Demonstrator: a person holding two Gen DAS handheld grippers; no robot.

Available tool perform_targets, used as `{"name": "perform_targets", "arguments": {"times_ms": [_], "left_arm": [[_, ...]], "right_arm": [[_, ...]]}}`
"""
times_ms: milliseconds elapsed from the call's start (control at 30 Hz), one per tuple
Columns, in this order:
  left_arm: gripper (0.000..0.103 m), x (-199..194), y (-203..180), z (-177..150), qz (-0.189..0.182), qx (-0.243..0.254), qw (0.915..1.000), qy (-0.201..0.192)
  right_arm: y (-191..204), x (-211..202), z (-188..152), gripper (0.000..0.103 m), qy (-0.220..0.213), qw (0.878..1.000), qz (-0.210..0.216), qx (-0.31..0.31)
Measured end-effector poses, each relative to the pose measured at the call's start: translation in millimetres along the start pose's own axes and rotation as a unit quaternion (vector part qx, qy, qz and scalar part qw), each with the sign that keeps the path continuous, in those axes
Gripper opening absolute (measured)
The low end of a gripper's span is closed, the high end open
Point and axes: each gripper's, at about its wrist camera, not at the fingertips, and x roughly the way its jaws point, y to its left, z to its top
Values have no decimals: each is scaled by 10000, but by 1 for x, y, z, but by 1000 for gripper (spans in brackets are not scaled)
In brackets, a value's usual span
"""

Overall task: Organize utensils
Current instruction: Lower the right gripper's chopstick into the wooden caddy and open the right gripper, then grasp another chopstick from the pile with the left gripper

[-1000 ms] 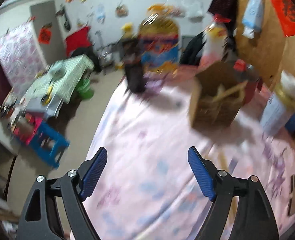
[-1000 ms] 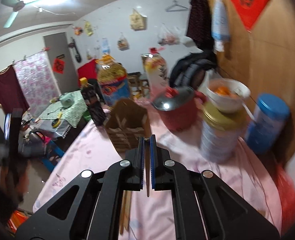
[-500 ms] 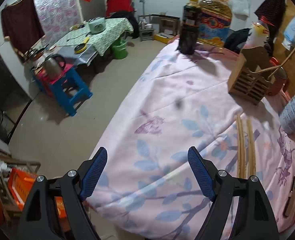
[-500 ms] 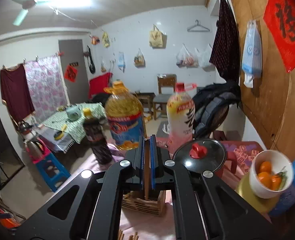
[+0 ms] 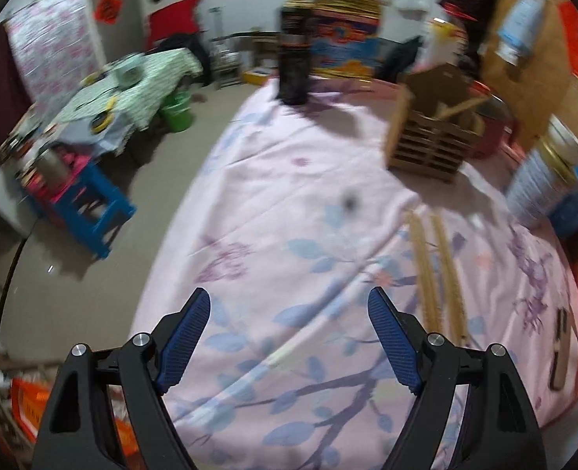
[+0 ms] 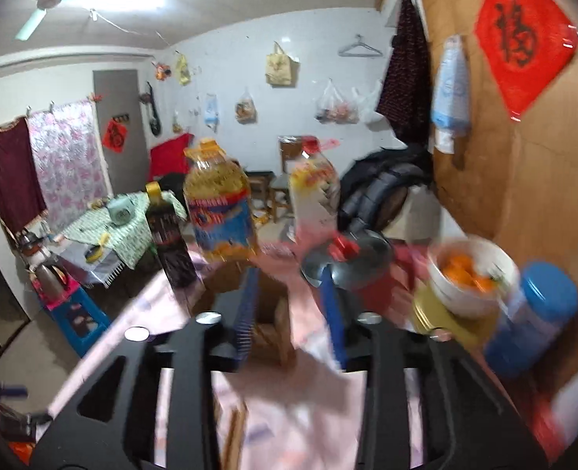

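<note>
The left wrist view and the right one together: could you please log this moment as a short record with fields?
surface: table under a pink flowered cloth
utensil holder: wooden box, upright at the far side
chopsticks: lying on the cloth, untouched
left gripper: open, empty, above the cloth
right gripper: jaws just opening, nothing between them, in front of the box

Lived-in home room, oil jug [image 6: 220,211], hanging bags [image 6: 281,66], ceiling fan [image 6: 48,2], flowered tablecloth [image 5: 289,235]

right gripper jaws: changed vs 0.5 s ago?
Yes. The right gripper has just been opening: its blue pads, then shut on a chopstick, now stand apart, framing the wooden utensil holder, nothing between them.
</note>
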Motion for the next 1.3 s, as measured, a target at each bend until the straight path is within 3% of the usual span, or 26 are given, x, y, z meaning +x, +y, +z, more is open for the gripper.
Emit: {"name": "perform_targets", "arguments": {"times_ms": [100,233,400,533,700,867,1100,1200,1267,1300], "left_arm": [[81,11,-16,-1,-249,308,9992,-12],[81,47,-49,-14,-652,847,9940,245],[81,76,-86,-47,-904,1581,9824,422],[81,86,-101,-70,-1081,1779,9764,576],[74,99,-108,-77,-1198,1438,9794,756],[52,108,-117,-85,-1167,1294,9806,902],[38,109,-126,-91,-1127,1026,9850,815],[31,108,-134,-96,-881,1044,9887,617],[8,108,-135,-97,-784,970,9907,539],[7,108,-134,-96,-779,899,9914,549]], "right_arm": [[1,-26,-56,56,494,9982,-328,102],[11,-51,-128,57,1290,9894,-536,391],[26,-70,-176,59,1829,9805,-564,456],[32,-63,-179,59,2028,9780,-454,206],[28,-57,-167,59,2029,9789,-246,-39],[15,-50,-169,59,2220,9749,-99,-152],[-2,-47,-171,59,2296,9725,53,-378],[-11,-48,-172,60,2289,9725,91,-429],[-17,-49,-171,59,2276,9726,107,-458],[-21,-49,-171,59,2274,9726,121,-466]]}}
